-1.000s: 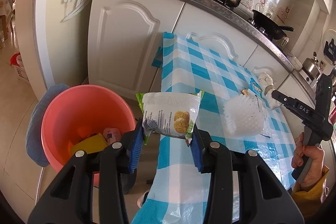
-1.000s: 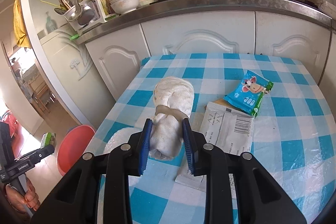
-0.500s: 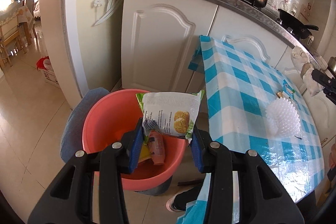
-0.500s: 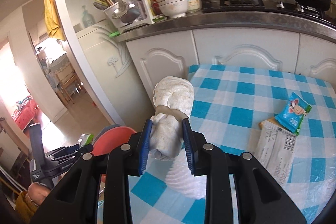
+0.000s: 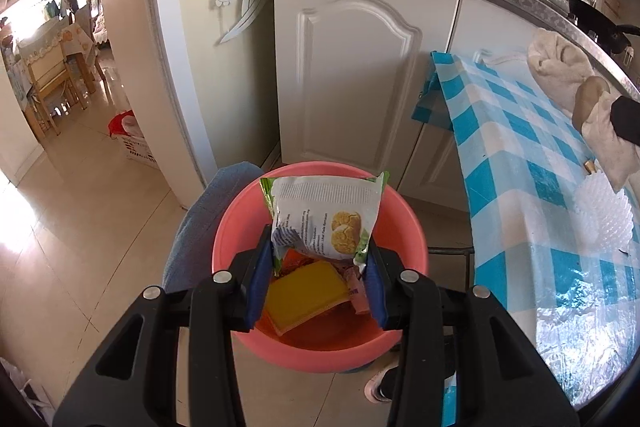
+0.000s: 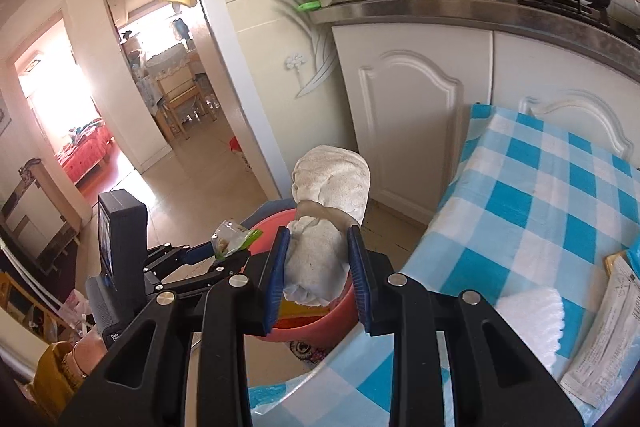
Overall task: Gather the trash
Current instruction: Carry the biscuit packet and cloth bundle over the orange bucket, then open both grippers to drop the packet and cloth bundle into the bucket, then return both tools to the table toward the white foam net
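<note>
Table under a blue-and-white checked cloth (image 6: pixel 552 195), white spiky foam pad (image 6: pixel 532 319) near its front edge, printed paper packet (image 6: pixel 604 331) just beside it, tiled floor (image 5: pixel 80 211) below, pink bucket (image 5: pixel 236 211) standing there

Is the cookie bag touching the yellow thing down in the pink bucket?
Apart. The left wrist view shows the cookie bag pinched up between the left gripper's blue pads, at the pink bucket's rim level, while the yellow thing lies down on the bucket's bottom.
</note>
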The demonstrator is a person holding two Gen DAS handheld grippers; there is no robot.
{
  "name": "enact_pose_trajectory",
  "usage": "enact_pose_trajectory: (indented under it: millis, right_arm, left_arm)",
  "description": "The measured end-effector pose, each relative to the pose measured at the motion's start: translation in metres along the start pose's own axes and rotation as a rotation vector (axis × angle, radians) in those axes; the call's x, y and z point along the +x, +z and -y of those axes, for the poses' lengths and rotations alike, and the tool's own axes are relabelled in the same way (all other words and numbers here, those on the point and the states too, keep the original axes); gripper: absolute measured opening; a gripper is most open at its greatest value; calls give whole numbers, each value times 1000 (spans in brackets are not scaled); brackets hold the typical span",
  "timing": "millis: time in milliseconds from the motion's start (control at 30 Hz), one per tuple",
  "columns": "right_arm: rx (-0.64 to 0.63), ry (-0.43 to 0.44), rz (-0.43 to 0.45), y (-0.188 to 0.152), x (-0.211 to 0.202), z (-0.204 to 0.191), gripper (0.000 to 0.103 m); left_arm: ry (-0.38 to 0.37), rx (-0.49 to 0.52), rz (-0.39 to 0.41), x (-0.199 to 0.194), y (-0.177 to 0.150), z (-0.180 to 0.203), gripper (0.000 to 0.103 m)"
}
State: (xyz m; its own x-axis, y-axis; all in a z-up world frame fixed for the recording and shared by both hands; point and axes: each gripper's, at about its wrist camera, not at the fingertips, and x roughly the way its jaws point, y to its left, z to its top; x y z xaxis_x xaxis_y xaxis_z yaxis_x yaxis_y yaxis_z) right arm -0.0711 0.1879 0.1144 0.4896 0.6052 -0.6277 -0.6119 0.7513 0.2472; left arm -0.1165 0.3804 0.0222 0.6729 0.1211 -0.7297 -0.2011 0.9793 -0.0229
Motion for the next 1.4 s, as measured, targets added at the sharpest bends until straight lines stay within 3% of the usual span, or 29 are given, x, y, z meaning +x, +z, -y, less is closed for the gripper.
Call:
enact_pose_trajectory:
  millis: [600,1100,1133,1167,1200,1300,1400]
  right_arm:
    - [-87,35,-185,-19,94,-40,31]
    - [-79,19,-261,-29,128,-39,34]
    - [-87,11,-264,-30,130,-40,38]
    - [-99,-14,-259,-32,131,-41,39]
    - [-108,-27,-258,-33,132,-41,47]
    - [-81,-8,-246,-35,130,-35,67]
    - [-63,-24,-206,-32,117,-29,70]
  left_arm:
    - [90,4,-49,34,-5,-17,43]
    - [113,29,-98,58,-10,-14,44]
    - [121,35,-104,62,-9,-13,53]
    - [144,47,-117,66,-10,-12,75]
    - [178,58,-127,71,-10,-11,94]
    - [227,75,-151,79,-13,-11,95]
    - [228,39,-170,79,-14,-18,95]
